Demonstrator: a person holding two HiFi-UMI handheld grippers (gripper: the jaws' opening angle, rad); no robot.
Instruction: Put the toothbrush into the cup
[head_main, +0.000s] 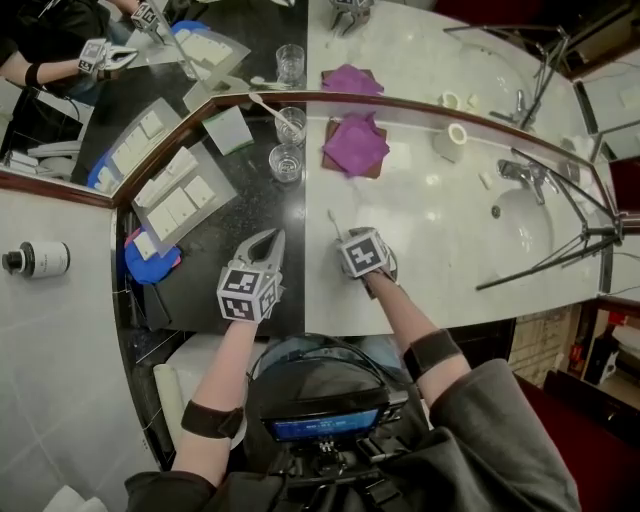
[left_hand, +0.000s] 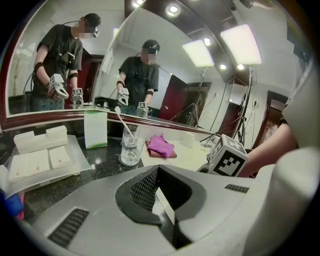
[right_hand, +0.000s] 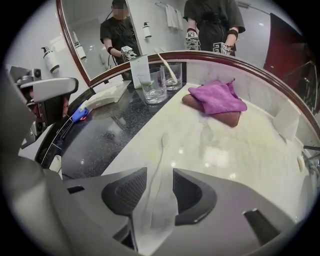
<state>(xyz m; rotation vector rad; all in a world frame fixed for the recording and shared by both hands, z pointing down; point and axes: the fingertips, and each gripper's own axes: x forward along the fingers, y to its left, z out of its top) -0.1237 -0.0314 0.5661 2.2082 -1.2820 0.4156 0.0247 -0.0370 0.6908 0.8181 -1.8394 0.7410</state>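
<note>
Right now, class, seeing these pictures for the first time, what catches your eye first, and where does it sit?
The bright purple cloth lies on the pale counter by the mirror. Nearer, a white toothbrush lies flat on that counter between the open jaws of the right gripper, not gripped. The left gripper hangs shut over the black counter; beyond it stand an empty glass cup and a second cup holding another toothbrush.

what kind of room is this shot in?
Likely a hotel-style bathroom vanity: a sink with a faucet, a wide wall mirror behind the counter, and a toothbrush lying on the marble, with a drinking glass further back.
</note>
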